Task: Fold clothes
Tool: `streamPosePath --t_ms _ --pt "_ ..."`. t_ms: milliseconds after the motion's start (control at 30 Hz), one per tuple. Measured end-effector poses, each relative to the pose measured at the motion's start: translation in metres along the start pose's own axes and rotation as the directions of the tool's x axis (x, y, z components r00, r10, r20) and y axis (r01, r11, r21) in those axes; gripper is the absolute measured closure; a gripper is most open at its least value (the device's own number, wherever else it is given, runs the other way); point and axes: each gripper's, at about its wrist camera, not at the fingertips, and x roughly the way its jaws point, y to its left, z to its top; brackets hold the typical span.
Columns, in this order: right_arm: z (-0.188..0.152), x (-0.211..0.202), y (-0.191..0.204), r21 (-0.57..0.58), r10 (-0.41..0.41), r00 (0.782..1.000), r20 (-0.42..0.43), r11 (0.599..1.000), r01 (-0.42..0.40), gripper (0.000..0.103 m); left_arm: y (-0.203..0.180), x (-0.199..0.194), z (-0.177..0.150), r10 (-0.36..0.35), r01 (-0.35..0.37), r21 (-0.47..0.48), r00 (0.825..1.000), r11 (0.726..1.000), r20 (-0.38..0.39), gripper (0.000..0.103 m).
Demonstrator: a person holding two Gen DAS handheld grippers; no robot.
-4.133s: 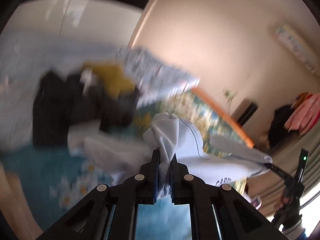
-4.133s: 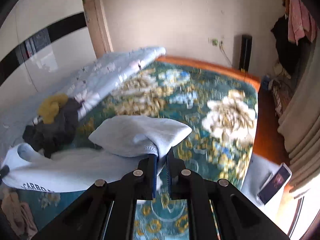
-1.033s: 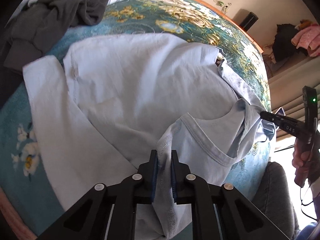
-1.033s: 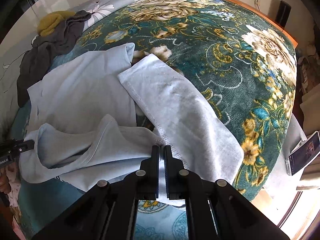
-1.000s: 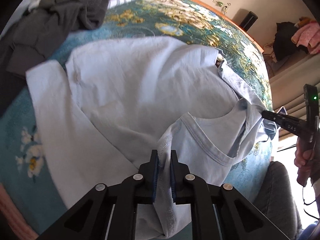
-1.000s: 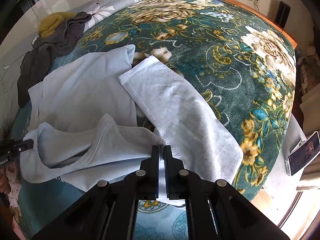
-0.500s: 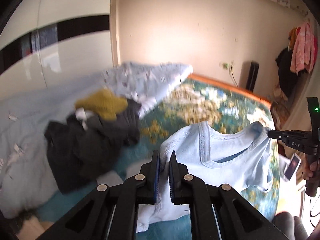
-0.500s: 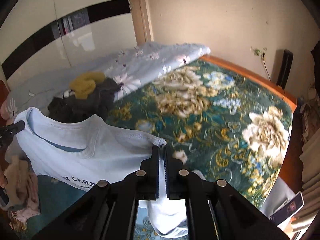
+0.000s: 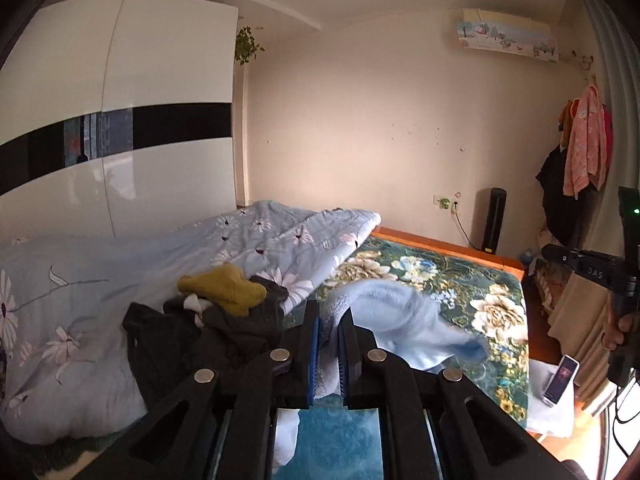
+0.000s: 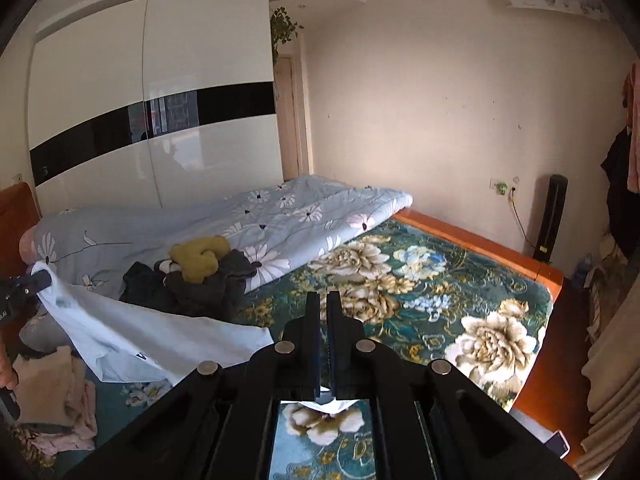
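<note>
A light blue T-shirt (image 9: 404, 320) hangs above the bed from my left gripper (image 9: 328, 320), which is shut on a bunch of its fabric; the cloth is blurred with motion. In the right wrist view the shirt (image 10: 160, 340) trails down and to the right from my left gripper (image 10: 36, 280) at the far left, and its far corner hangs loose. My right gripper (image 10: 323, 308) has its jaws close together with no cloth at the tips. It also appears at the right edge as my right gripper (image 9: 552, 251), held by a hand (image 9: 624, 328), apart from the shirt.
A heap of dark clothes topped by a yellow garment (image 10: 198, 258) lies beside a pale floral quilt (image 10: 280, 216) on the green flowered bedspread (image 10: 440, 280). Beige and pink clothes (image 10: 60, 400) lie bottom left. A phone (image 9: 560, 378) rests at the bed's right corner.
Both grippers have risen from the bed. Half a second ago the shirt stretched between them by its shoulders; now it is off the right gripper and swings from the left one.
</note>
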Motion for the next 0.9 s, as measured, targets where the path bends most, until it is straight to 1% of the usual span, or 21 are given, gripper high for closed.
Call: streamPosePath --t_ms 100,200,233,333,400,500,533,600,633,667,767,833,900 --pt "-0.033 0.013 0.002 0.009 0.027 0.996 -0.088 1.000 -0.027 0.100 -0.003 0.011 -0.034 0.004 -0.007 -0.030 0.996 1.000 -0.087 0.094" --pt "-0.067 0.026 0.004 0.020 0.055 0.983 -0.174 0.998 -0.052 0.100 -0.006 0.017 -0.070 0.019 -0.031 -0.071 0.985 0.997 -0.173 0.094" --pt "-0.078 0.031 0.005 0.025 0.065 0.977 -0.203 0.998 -0.061 0.100 -0.006 0.017 -0.079 0.019 -0.035 -0.082 0.982 0.996 -0.189 0.094" --pt "-0.109 0.047 0.021 0.035 0.121 0.949 -0.291 0.993 -0.115 0.100 -0.002 0.013 -0.099 0.027 -0.052 -0.112 0.976 0.992 -0.215 0.094" --pt "-0.128 0.065 0.034 0.068 0.168 0.921 -0.352 0.986 -0.154 0.100 0.003 0.008 -0.100 0.032 -0.062 -0.137 0.976 0.989 -0.215 0.094" --pt "-0.157 0.092 0.053 0.122 0.240 0.867 -0.437 0.971 -0.208 0.099 0.010 0.006 -0.099 0.037 -0.072 -0.159 0.977 0.985 -0.209 0.094" --pt "-0.168 0.101 0.060 0.149 0.268 0.844 -0.465 0.963 -0.224 0.093 0.012 0.006 -0.099 0.040 -0.075 -0.161 0.977 0.984 -0.209 0.094" --pt "-0.187 0.119 0.071 0.217 0.331 0.793 -0.512 0.943 -0.253 0.069 0.013 0.007 -0.099 0.041 -0.076 -0.161 0.977 0.984 -0.208 0.094" --pt "-0.195 0.126 0.075 0.262 0.359 0.770 -0.528 0.931 -0.254 0.058 0.014 0.008 -0.098 0.038 -0.073 -0.162 0.978 0.984 -0.206 0.094" --pt "-0.204 0.134 0.079 0.307 0.388 0.746 -0.542 0.917 -0.254 0.054 0.014 0.010 -0.097 0.035 -0.069 -0.161 0.979 0.985 -0.201 0.094" --pt "-0.228 0.157 0.091 0.436 0.475 0.670 -0.571 0.867 -0.243 0.054 0.016 0.015 -0.091 0.026 -0.057 -0.159 0.982 0.986 -0.189 0.094" --pt "-0.238 0.168 0.099 0.506 0.526 0.631 -0.570 0.830 -0.234 0.054 0.017 0.019 -0.086 0.021 -0.050 -0.158 0.983 0.986 -0.181 0.094" --pt "-0.249 0.179 0.106 0.584 0.584 0.593 -0.555 0.780 -0.222 0.053 0.018 0.023 -0.081 0.016 -0.043 -0.157 0.985 0.987 -0.172 0.094"
